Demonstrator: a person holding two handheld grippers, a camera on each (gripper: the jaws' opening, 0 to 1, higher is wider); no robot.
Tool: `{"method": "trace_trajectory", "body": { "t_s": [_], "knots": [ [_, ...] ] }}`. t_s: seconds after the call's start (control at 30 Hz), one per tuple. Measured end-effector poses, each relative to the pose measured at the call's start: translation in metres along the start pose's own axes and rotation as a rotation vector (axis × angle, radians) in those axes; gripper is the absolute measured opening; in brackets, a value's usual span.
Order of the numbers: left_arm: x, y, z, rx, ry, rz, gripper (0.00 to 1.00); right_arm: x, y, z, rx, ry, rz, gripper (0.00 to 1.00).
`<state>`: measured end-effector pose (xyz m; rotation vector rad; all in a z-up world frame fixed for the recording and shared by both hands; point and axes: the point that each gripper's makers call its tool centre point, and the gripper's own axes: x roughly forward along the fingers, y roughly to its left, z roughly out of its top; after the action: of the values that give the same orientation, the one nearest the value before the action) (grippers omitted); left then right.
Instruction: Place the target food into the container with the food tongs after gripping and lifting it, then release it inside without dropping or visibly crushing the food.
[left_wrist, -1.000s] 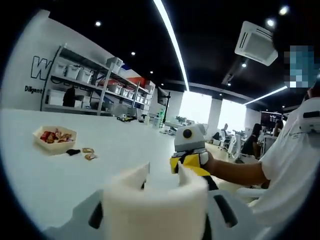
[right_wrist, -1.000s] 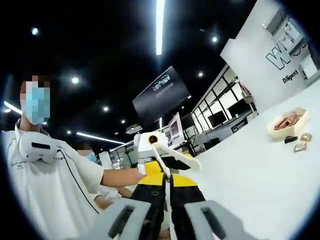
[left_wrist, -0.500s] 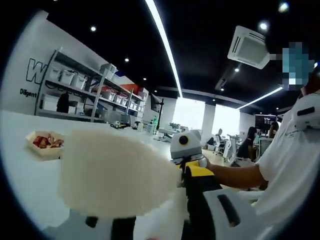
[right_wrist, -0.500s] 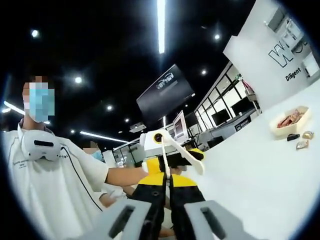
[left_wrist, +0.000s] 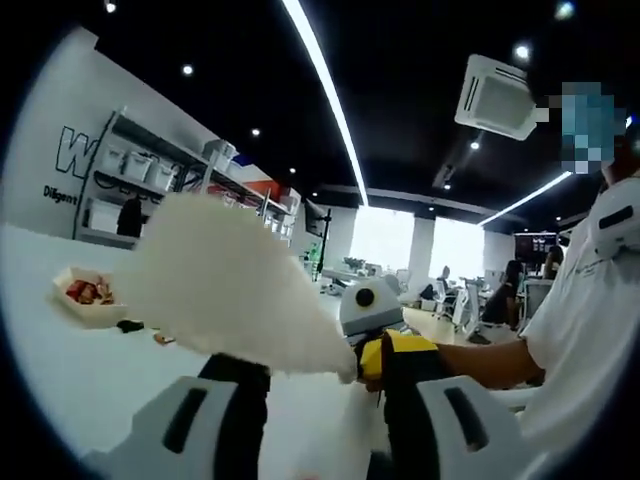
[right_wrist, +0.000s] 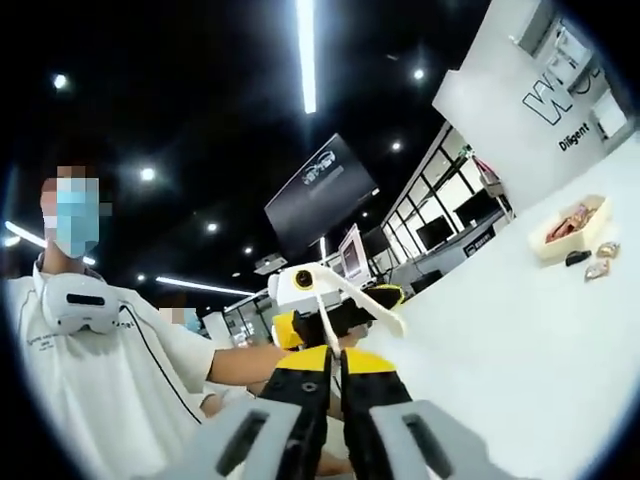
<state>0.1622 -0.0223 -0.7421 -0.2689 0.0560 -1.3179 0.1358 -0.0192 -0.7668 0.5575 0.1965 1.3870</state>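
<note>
While both claws hang in the air above a white surface (right_wrist: 520, 330), neither is near the food. Seen from the right gripper view, the right claw (right_wrist: 330, 385) has its yellow-and-black jaws pressed together on the thin handle end of white tongs (right_wrist: 350, 295), whose two arms spread forward and away from it; gripping low on the handle presumably lets the jaws squeeze the tongs shut later. Just beyond the tongs sits the left claw (right_wrist: 325, 322), held by a person in a white shirt (right_wrist: 90, 370). Seen from the left gripper view, a wide, blurred white tong blade (left_wrist: 225, 290) crosses very close in front of the camera, over the left claw (left_wrist: 315, 385); its two jaws stand apart, and whether they touch the tongs I cannot tell. The left seems to be steadying or handing over the tool. Far across the surface rests a pale hexagonal container (right_wrist: 570, 228) with reddish food already inside, and just beside it lie three small pieces (right_wrist: 590, 263), one dark and two shiny, likely the target food. Judging by this, the pickup has not yet begun.
</note>
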Motion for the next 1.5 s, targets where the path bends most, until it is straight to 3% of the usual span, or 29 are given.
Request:
{"method": "trace_trajectory", "body": {
  "t_s": [0.27,0.73,1.1,1.33,1.5],
  "knots": [
    [-0.002,0.002,0.002,0.048,-0.002,-0.001,0.31,-0.002,-0.001,0.001,0.035,-0.004,0.006,0.00],
    [0.000,0.007,-0.004,0.050,0.026,0.005,0.30,-0.002,0.001,0.005,0.035,-0.017,0.025,0.00],
    [0.005,0.002,-0.003,0.023,0.006,-0.004,0.32,-0.003,0.003,0.003,0.032,-0.003,0.030,0.00],
    [0.001,0.002,-0.010,0.021,0.003,0.021,0.31,-0.005,0.004,0.004,0.036,-0.014,0.026,0.00],
    [0.003,0.004,-0.007,0.025,-0.010,0.033,0.30,-0.005,0.001,0.002,0.038,-0.006,0.023,0.00]
  ]
}}
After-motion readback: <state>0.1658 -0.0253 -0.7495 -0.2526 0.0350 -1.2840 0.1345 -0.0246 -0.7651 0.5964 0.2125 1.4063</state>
